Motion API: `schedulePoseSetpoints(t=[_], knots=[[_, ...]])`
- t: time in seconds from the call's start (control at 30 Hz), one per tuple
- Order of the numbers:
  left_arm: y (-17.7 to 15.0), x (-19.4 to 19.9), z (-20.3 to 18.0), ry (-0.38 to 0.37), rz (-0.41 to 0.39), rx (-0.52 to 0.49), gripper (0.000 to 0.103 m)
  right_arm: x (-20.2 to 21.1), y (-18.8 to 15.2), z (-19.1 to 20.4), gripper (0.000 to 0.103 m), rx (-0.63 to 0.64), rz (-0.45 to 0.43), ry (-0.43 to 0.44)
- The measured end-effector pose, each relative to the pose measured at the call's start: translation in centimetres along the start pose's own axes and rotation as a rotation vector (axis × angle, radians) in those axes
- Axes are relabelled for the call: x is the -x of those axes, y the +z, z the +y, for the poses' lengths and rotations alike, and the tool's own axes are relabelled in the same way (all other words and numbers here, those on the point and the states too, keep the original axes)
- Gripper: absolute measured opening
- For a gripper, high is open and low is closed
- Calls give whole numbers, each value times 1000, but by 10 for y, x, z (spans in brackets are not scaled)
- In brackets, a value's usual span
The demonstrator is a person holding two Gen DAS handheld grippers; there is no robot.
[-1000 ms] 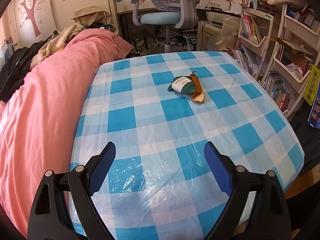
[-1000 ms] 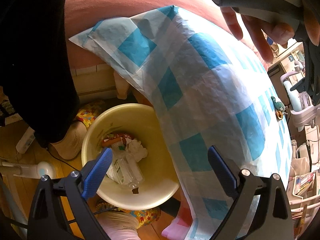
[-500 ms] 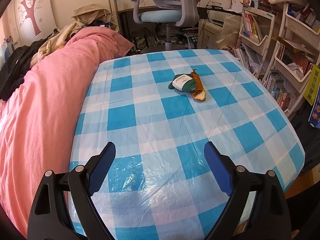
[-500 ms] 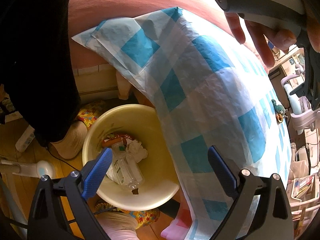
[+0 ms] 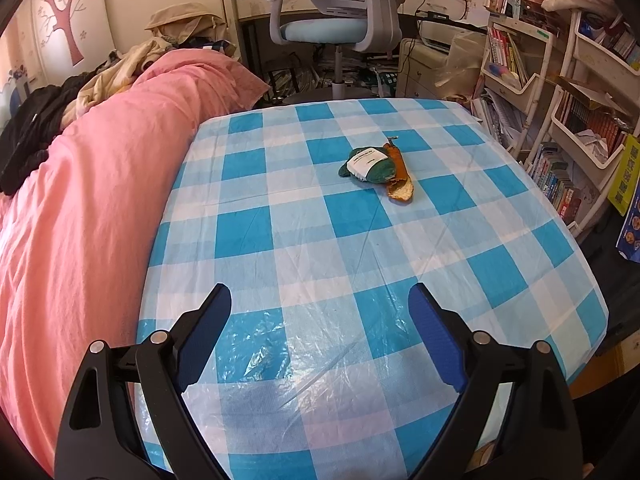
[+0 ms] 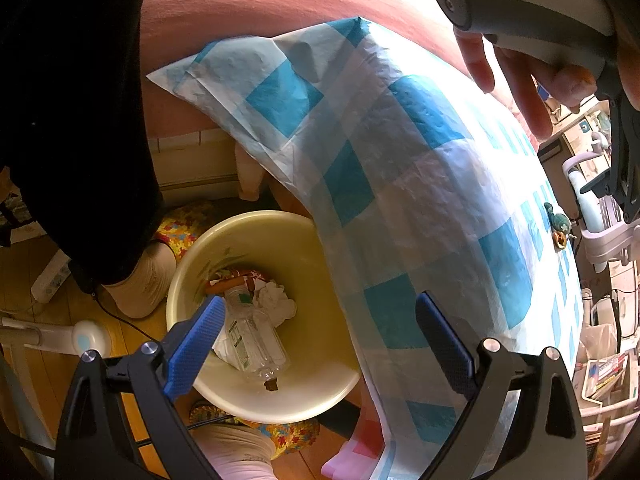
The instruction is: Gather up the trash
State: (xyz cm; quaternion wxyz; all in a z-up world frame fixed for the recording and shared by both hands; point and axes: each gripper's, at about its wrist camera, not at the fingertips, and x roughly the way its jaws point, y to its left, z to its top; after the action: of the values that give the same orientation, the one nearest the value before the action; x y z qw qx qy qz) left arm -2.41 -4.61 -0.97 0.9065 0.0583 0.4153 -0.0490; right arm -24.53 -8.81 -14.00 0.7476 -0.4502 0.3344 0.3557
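The left hand-held gripper (image 5: 319,322) is hovering low over the near end of the surface (image 5: 304,240), which is covered in a blue-and-white checked plastic cloth; its blue-padded jaws are spread wide with nothing between them. The remaining trash is lying well ahead of it toward the far end: a crumpled dark green wrapper with a white label (image 5: 366,165) touching a strip of orange peel (image 5: 400,184).

The right hand-held gripper (image 6: 318,322) is hanging over the round cream plastic bin (image 6: 200,264) on the floor beside the surface, jaws likewise spread and empty. A clear plastic bottle (image 6: 250,338) and a wad of white tissue (image 6: 274,300) are already sitting in the bin.

The risk I see is in the pick: the wrapper and peel are touching, so a grab may catch only one and knock the other away. The slick, loose cloth could also bunch up between the jaws and drag.
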Motion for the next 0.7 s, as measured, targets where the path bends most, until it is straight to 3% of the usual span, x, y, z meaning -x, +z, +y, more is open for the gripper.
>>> schedulePoseSetpoints(t=[0.37, 0.57, 0.7], knots=[[2, 2, 5, 1, -13, 9, 87, 5, 3, -1, 92, -8, -26, -20], [7, 0, 31, -4, -7, 115, 87, 18, 6, -27, 92, -77, -64, -85], [10, -7, 27, -2, 9, 123, 87, 29, 7, -52, 92, -138, -84, -129]])
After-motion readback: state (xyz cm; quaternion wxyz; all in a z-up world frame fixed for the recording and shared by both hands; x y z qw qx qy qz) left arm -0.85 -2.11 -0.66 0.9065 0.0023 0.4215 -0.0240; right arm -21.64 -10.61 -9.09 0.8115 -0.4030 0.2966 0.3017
